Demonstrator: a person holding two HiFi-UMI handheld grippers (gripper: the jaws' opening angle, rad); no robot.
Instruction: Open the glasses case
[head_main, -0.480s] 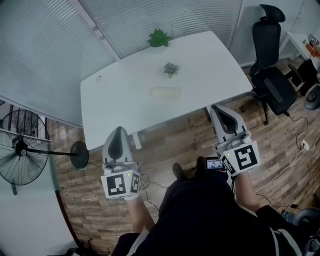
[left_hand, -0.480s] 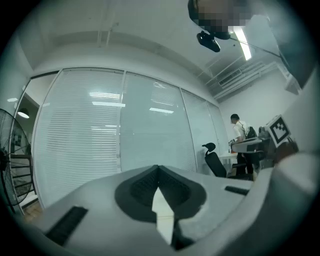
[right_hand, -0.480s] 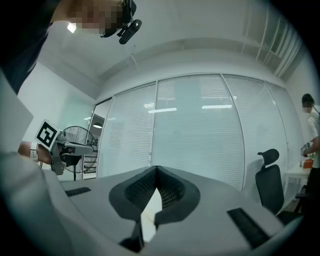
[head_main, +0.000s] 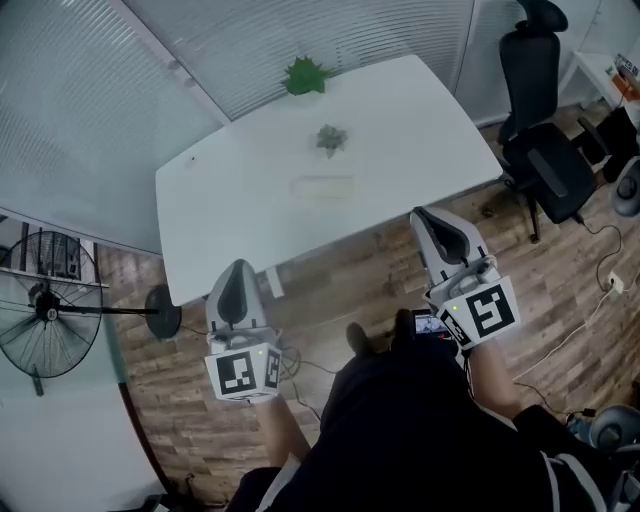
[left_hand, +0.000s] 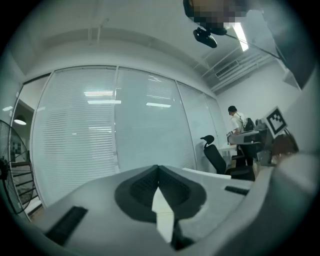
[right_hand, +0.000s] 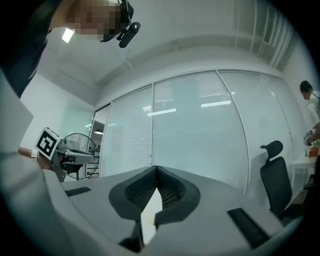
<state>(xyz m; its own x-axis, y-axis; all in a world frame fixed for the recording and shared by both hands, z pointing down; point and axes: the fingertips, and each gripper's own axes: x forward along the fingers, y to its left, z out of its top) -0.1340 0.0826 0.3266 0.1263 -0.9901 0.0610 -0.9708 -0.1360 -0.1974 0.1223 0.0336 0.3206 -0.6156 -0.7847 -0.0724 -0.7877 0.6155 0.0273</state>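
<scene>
The pale, oblong glasses case (head_main: 322, 186) lies closed near the middle of the white table (head_main: 230, 210). Both grippers are held level over the wooden floor, short of the table's near edge and well apart from the case. My left gripper (head_main: 238, 264) is shut with nothing in it, its tips meeting (left_hand: 158, 168). My right gripper (head_main: 426, 214) is also shut and empty, jaws closed to a point (right_hand: 156, 169). Neither gripper view shows the case; both look at the glass wall with blinds.
A small potted plant (head_main: 330, 139) stands behind the case and a green plant (head_main: 306, 76) at the table's far edge. A black office chair (head_main: 540, 150) is at the right, a floor fan (head_main: 45, 305) at the left. A person (left_hand: 235, 120) stands far off.
The head view has shifted slightly, so the table sits a little further up and left. Both grippers stay shut and in nearly the same place.
</scene>
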